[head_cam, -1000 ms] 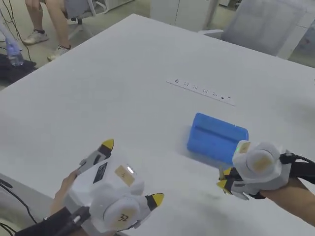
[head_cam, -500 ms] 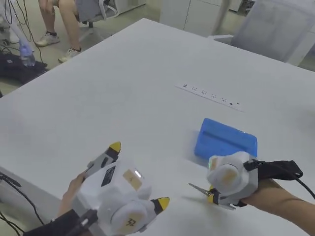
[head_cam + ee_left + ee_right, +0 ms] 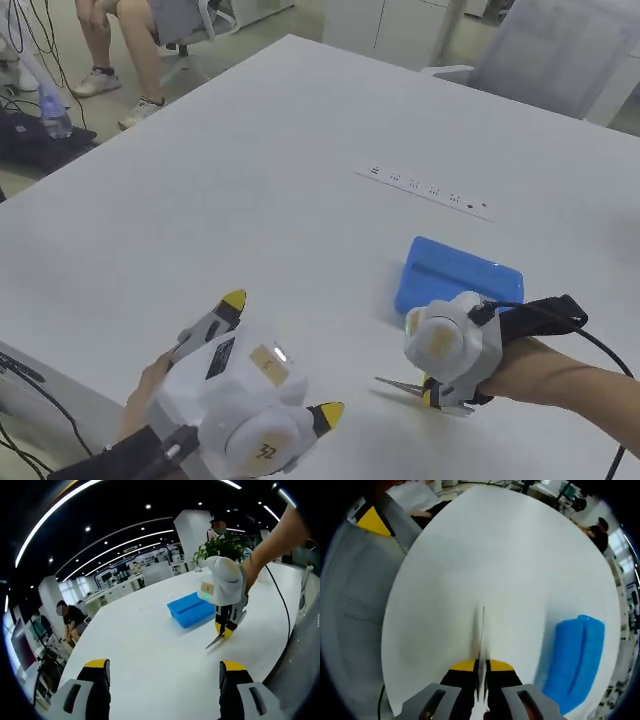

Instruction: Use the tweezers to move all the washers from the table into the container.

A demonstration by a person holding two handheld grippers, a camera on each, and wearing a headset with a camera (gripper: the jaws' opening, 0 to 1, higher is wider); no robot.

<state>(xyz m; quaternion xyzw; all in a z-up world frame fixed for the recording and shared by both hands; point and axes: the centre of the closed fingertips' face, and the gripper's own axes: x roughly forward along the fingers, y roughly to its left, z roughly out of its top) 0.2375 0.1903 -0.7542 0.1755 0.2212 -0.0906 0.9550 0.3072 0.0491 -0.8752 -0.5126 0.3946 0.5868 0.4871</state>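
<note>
While the right gripper [image 3: 433, 396] clamps the tweezers [image 3: 396, 385], tips angled toward the table [image 3: 250, 180] beside the blue container [image 3: 458, 280], the left gripper [image 3: 280, 356] hovers with jaws spread wide.

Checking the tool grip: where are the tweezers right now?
In the head view, the tweezers sit clamped in the right gripper, low right, just nearer than the blue container.
</note>
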